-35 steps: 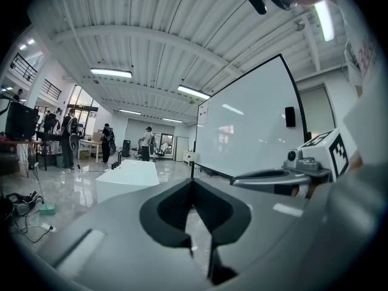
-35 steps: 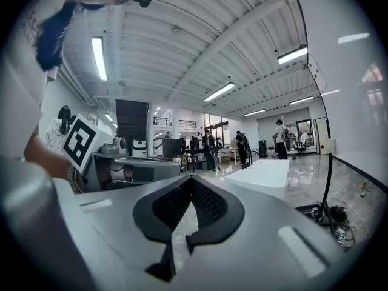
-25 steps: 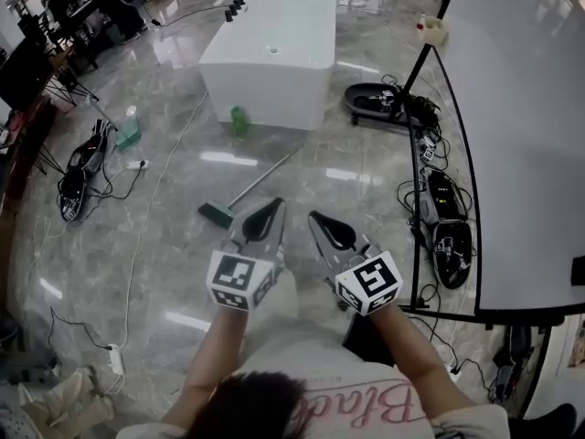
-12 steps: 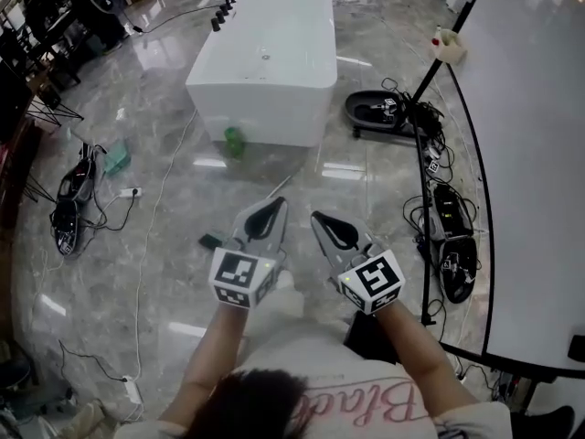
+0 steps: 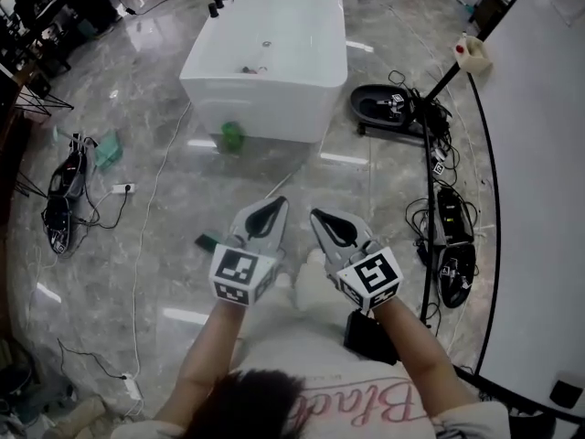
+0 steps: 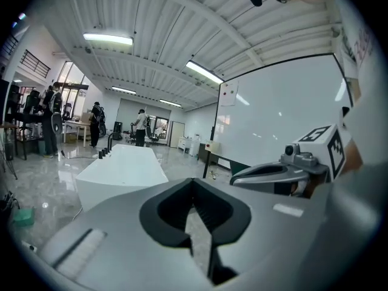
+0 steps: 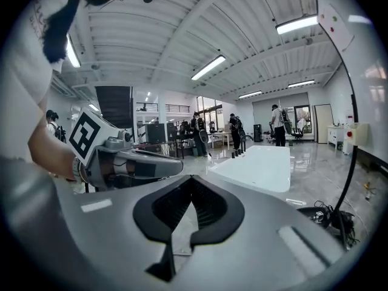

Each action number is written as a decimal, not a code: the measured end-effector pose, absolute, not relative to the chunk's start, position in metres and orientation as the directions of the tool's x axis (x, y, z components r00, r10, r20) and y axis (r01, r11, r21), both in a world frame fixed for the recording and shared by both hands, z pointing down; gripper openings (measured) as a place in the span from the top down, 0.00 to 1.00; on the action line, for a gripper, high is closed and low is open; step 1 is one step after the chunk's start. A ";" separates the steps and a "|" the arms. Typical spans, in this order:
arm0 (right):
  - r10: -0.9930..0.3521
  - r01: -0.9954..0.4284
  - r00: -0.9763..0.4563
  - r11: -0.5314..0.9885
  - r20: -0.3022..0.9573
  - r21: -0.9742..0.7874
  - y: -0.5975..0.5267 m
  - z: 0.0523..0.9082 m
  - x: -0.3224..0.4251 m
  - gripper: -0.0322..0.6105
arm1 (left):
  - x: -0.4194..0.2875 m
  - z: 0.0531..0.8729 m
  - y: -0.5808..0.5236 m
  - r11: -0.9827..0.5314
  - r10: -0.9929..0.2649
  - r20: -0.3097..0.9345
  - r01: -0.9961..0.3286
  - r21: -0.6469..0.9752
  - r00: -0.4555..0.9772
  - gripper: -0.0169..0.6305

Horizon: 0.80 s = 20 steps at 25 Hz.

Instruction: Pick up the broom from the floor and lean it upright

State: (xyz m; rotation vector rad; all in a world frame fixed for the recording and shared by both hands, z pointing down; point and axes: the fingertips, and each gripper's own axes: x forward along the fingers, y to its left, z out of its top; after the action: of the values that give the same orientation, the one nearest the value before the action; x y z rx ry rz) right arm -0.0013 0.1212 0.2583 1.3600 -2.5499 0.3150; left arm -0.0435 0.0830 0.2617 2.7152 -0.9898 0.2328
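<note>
The broom lies on the marble floor just ahead of me. Its thin handle (image 5: 278,187) points toward the bathtub, and its dark green head (image 5: 207,241) shows to the left. The middle of the broom is hidden behind my left gripper (image 5: 267,210). That gripper hovers above the broom, shut and empty; in the left gripper view (image 6: 194,182) its jaws meet with nothing between them. Beside it, my right gripper (image 5: 327,218) is held right of the handle, also shut and empty (image 7: 193,179). Neither gripper touches the broom.
A white bathtub (image 5: 265,53) stands ahead with a green bottle (image 5: 232,137) at its foot. A whiteboard (image 5: 539,154) on a black stand (image 5: 430,199) borders the right, with devices and cables (image 5: 454,245) below it. More gear and cords (image 5: 59,190) lie at left.
I have moved forward toward the bathtub. The broom has come closer, and its middle is now covered by the left gripper. Both grippers keep the same shut pose side by side.
</note>
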 end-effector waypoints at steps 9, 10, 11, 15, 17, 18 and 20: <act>-0.749 -0.817 -0.567 0.566 0.343 -0.115 0.066 0.295 0.015 0.95 | -0.041 0.309 0.032 -0.687 -0.631 0.309 -0.698 0.203 0.711 0.97; -0.744 -0.814 -0.570 0.569 0.350 -0.118 0.057 0.301 0.019 0.95 | -0.038 0.313 0.024 -0.685 -0.630 0.315 -0.699 0.205 0.710 0.97; -0.737 -0.811 -0.573 0.572 0.359 -0.122 0.048 0.307 0.023 0.95 | -0.034 0.318 0.016 -0.684 -0.628 0.320 -0.700 0.208 0.709 0.97; -0.696 -0.797 -0.589 0.585 0.411 -0.151 0.016 0.335 0.042 0.95 | -0.013 0.352 -0.015 -0.663 -0.620 0.373 -0.716 0.221 0.690 0.97; -0.669 -0.788 -0.597 0.593 0.443 -0.167 0.003 0.353 0.048 0.95 | -0.004 0.372 -0.030 -0.646 -0.615 0.417 -0.731 0.220 0.669 0.97; -0.652 -0.782 -0.602 0.597 0.461 -0.178 -0.003 0.362 0.050 0.95 | 0.000 0.381 -0.037 -0.638 -0.611 0.435 -0.737 0.223 0.661 0.97; -0.611 -0.769 -0.615 0.604 0.498 -0.210 -0.011 0.379 0.056 0.95 | 0.009 0.398 -0.050 -0.629 -0.599 0.460 -0.741 0.236 0.656 0.97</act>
State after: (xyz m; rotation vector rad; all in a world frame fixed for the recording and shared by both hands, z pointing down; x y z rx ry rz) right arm 0.0557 -0.0112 0.3795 1.1073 -2.4559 0.5799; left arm 0.0089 -0.0496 0.3981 2.4686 -1.0529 0.4773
